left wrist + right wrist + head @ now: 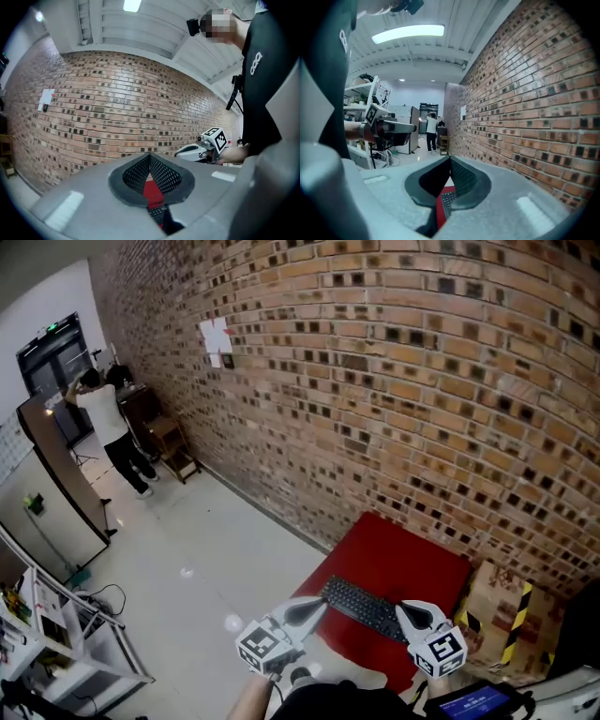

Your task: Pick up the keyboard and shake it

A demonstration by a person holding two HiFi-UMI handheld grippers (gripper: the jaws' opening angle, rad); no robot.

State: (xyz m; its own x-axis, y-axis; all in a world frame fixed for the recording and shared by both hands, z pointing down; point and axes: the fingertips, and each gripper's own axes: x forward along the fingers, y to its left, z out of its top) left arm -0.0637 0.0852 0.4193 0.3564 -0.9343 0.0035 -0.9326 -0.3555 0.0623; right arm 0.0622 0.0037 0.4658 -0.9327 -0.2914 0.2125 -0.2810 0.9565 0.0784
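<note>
A black keyboard (364, 607) lies flat on a red table (403, 559) next to the brick wall. My left gripper (317, 606) is shut and holds nothing; its tip hangs over the keyboard's left end. The right gripper (405, 610) is also shut and holds nothing, and it hovers at the keyboard's right end. In the left gripper view the shut jaws meet in a point, and below them a strip of red table (151, 192) and keyboard (159, 213) shows. The right gripper view shows the keyboard (447, 199) just below its closed jaws.
The brick wall (394, 381) runs close behind the table. Cardboard boxes with yellow-black tape (497, 610) stand to the right. A metal rack (56, 634) stands at lower left. Farther off are a grey cabinet (56, 493), a wooden chair (173, 442) and a person (108, 423).
</note>
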